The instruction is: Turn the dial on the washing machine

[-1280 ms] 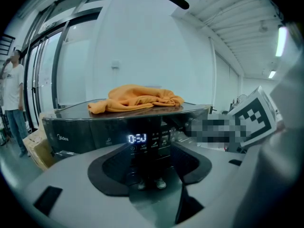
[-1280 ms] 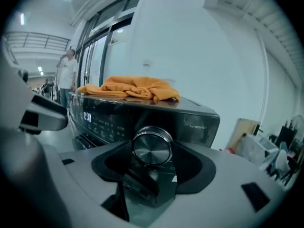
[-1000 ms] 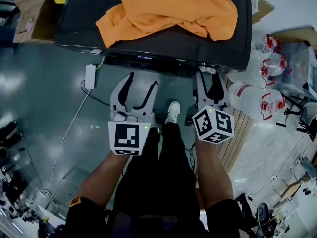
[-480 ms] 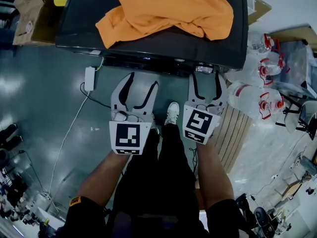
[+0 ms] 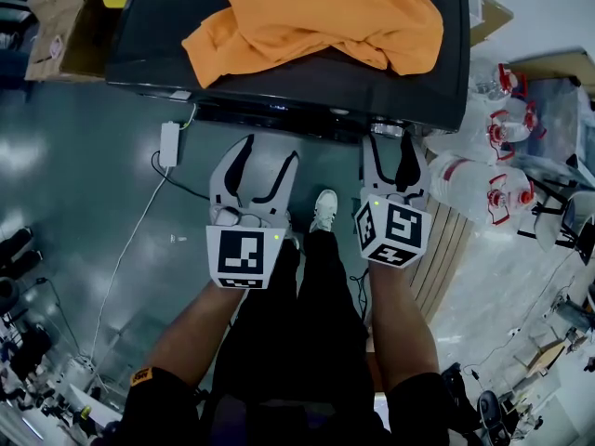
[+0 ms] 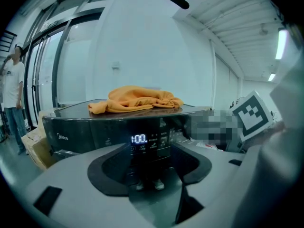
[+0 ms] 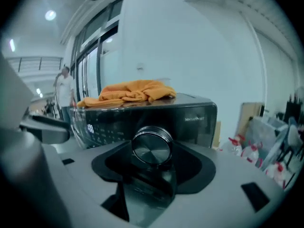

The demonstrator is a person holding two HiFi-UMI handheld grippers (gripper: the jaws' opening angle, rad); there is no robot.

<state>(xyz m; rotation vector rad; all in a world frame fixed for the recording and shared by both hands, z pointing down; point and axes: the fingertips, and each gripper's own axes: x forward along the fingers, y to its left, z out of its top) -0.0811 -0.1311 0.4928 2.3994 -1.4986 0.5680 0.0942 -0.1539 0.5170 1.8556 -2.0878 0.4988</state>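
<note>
Below my head camera, a glossy black washing machine (image 5: 158,35) carries a crumpled orange cloth (image 5: 316,12). My left gripper (image 5: 270,153) and right gripper (image 5: 390,145) both point at its front. Through the left gripper view, the jaws stand apart with nothing between them, facing the lit white digits of the panel display (image 6: 139,138). Through the right gripper view, the round brushed-metal dial (image 7: 152,146) sits between the jaws, which have just been closing slightly yet stand wide, no pad pressing it.

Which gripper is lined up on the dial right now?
The right gripper: the dial sits between its jaws, which have just been closing. The left gripper faces the lit display instead.
</note>
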